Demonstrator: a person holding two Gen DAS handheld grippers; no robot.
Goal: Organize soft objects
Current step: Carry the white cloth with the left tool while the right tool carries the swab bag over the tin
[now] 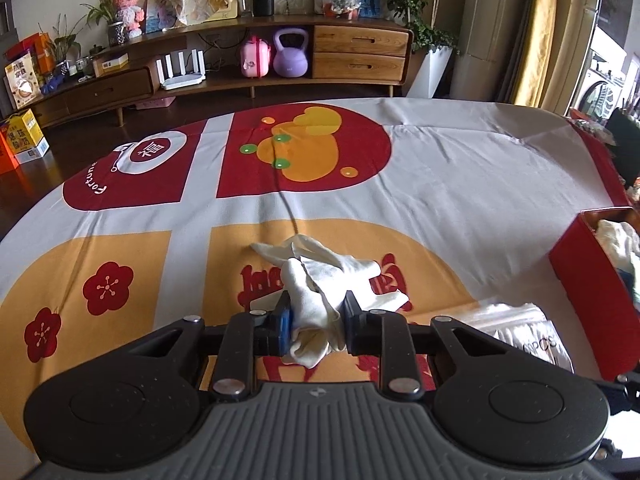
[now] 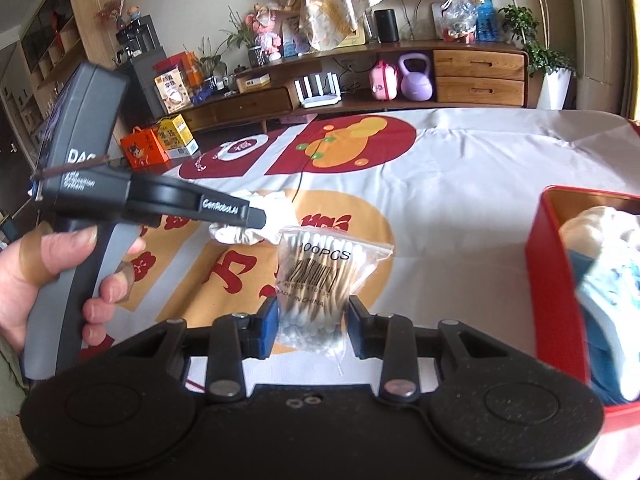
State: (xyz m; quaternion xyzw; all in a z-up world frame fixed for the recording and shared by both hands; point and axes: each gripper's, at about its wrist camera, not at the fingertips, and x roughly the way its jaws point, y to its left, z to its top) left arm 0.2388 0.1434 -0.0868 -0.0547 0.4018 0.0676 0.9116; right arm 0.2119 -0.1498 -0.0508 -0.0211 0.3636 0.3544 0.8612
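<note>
while your left gripper [image 1: 316,316] pinches the white cloth [image 1: 320,280] near the table's front edge, your right gripper [image 2: 312,320] is closed on the bag of cotton swabs [image 2: 320,276]. by the right edge, the red box [image 2: 552,280] holds more soft items.

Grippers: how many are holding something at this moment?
2. The left gripper is clamped on the white cloth over the tablecloth; the right gripper is clamped on the bag of cotton swabs, beside the red box.
</note>
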